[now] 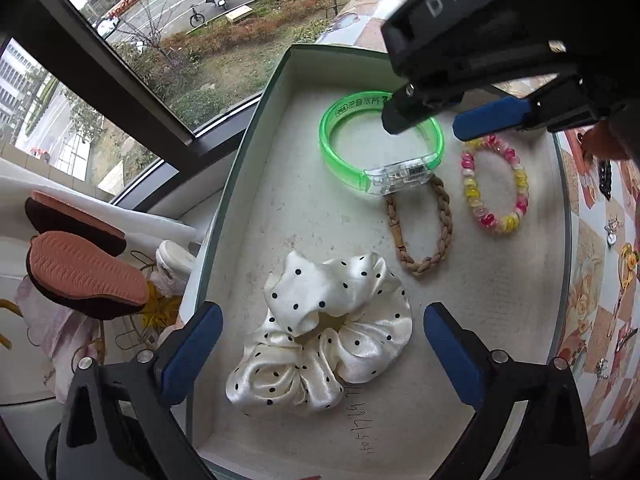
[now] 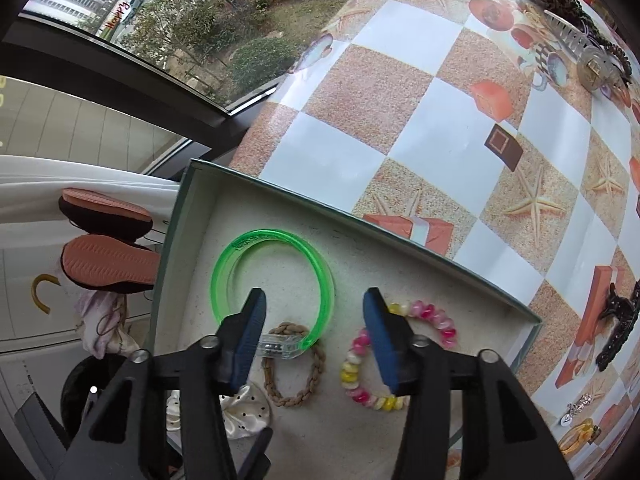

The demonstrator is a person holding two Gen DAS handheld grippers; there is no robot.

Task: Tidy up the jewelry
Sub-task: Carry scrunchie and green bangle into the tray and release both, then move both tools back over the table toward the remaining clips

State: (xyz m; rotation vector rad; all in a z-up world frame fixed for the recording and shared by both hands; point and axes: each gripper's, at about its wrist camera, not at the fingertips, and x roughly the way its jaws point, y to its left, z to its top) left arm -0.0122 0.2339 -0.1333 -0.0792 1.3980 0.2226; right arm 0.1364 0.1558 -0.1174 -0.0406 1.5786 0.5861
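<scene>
An open box holds a green plastic bangle, a brown braided bracelet, a pink-and-yellow bead bracelet and a white polka-dot scrunchie. My left gripper is open, its blue pads either side of the scrunchie just above it. My right gripper is open and empty above the bangle and bracelets; it also shows in the left wrist view.
The box sits on a checkered starfish tablecloth. Hair clips and small jewelry lie on the cloth at right and far back. A window and slippers are to the left.
</scene>
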